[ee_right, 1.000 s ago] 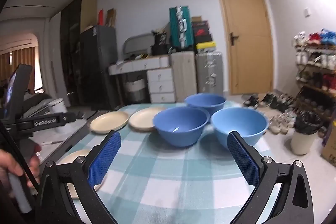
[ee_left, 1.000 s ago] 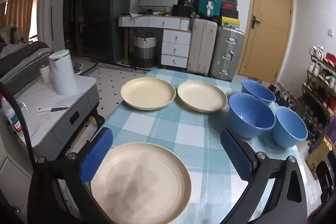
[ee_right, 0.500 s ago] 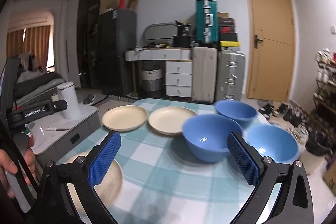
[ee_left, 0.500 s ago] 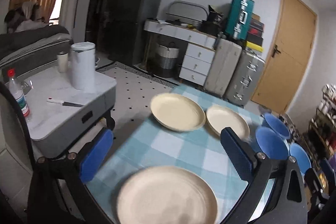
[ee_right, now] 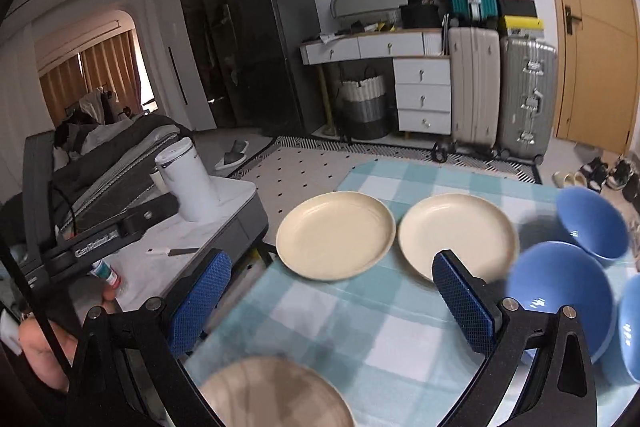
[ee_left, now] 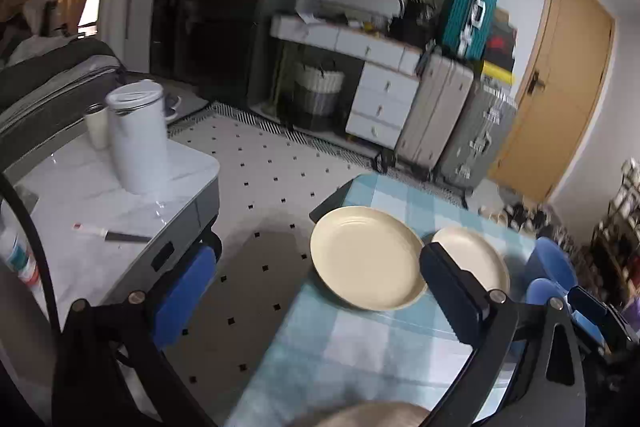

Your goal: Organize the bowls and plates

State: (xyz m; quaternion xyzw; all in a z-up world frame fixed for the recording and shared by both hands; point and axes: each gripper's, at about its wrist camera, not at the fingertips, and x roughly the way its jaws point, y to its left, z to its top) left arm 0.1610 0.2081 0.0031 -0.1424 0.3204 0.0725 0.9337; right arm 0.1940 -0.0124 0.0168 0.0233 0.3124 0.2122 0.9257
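Observation:
Three cream plates lie on the blue-checked tablecloth (ee_right: 384,339): a far-left plate (ee_right: 335,235) (ee_left: 366,257), one to its right (ee_right: 456,235) (ee_left: 474,257), and a near plate (ee_right: 276,391) (ee_left: 372,415) at the bottom edge. Three blue bowls (ee_right: 560,291) (ee_right: 592,221) (ee_right: 632,327) cluster at the right; two of those bowls (ee_left: 552,263) show past the left gripper's right finger. My left gripper (ee_left: 318,293) is open and empty, straddling the table's left edge. My right gripper (ee_right: 332,303) is open and empty above the cloth, just short of the two far plates.
A grey side table (ee_left: 120,203) stands left of the table with a white kettle (ee_left: 138,135), a knife (ee_left: 108,233) and a bottle (ee_left: 16,255). Tiled floor (ee_left: 280,179) lies between them. A hand (ee_right: 44,347) holds the left gripper's body (ee_right: 100,239). Suitcases (ee_right: 500,87) and drawers stand behind.
Both views have swung left. The left gripper now hangs over the table's left edge, with the near plate slipped to the bottom. The bowls have slid to the right in the right view.

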